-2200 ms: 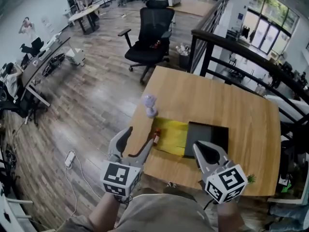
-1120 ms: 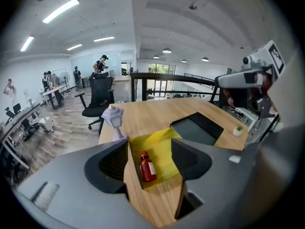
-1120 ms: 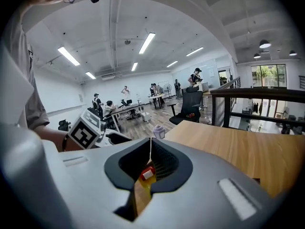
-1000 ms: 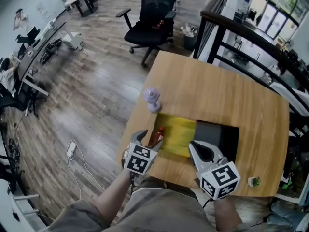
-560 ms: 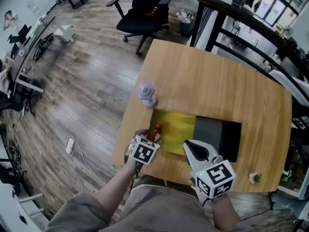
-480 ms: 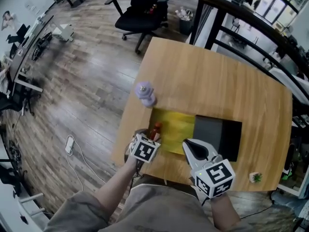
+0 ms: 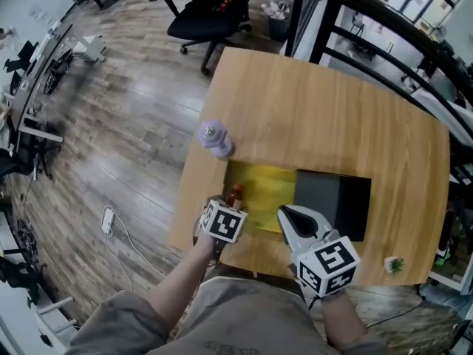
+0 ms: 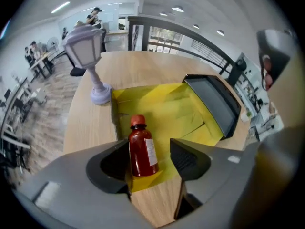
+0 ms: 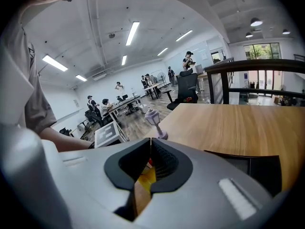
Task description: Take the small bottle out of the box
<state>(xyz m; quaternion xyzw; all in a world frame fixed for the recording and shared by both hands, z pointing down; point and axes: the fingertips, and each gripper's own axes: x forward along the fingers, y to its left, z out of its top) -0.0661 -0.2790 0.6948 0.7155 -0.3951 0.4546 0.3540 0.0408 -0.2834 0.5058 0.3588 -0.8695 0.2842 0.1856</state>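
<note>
The small bottle (image 8: 141, 147), dark red with a red cap and a pale label, stands upright in the near left corner of the open yellow box (image 8: 164, 104), just beside its left wall. The left gripper (image 8: 149, 148) reaches around it with jaws spread: the bottle sits close against the left jaw, and a clear gap remains to the right jaw, so nothing is clamped. The right gripper (image 9: 149, 141) hangs over the near table edge with its jaws pressed together and holding nothing. The box's black lid (image 7: 332, 202) lies touching the yellow tray's right side. Everything rests on a light wooden table (image 7: 332, 117) with visible grain. A lilac lantern-shaped ornament (image 7: 213, 137) stands near the table's left edge, just beyond the box, and a tiny green plant (image 7: 393, 263) sits at the near right corner. Around the table runs a grey-brown plank floor (image 7: 126, 124), with a black office chair (image 7: 207, 9) at the far side, a black railing (image 7: 369, 32) to the right, and a white power adapter (image 7: 109, 222) on the floor. The right gripper view shows an open office with ceiling strip lights, desks and people far off.
</note>
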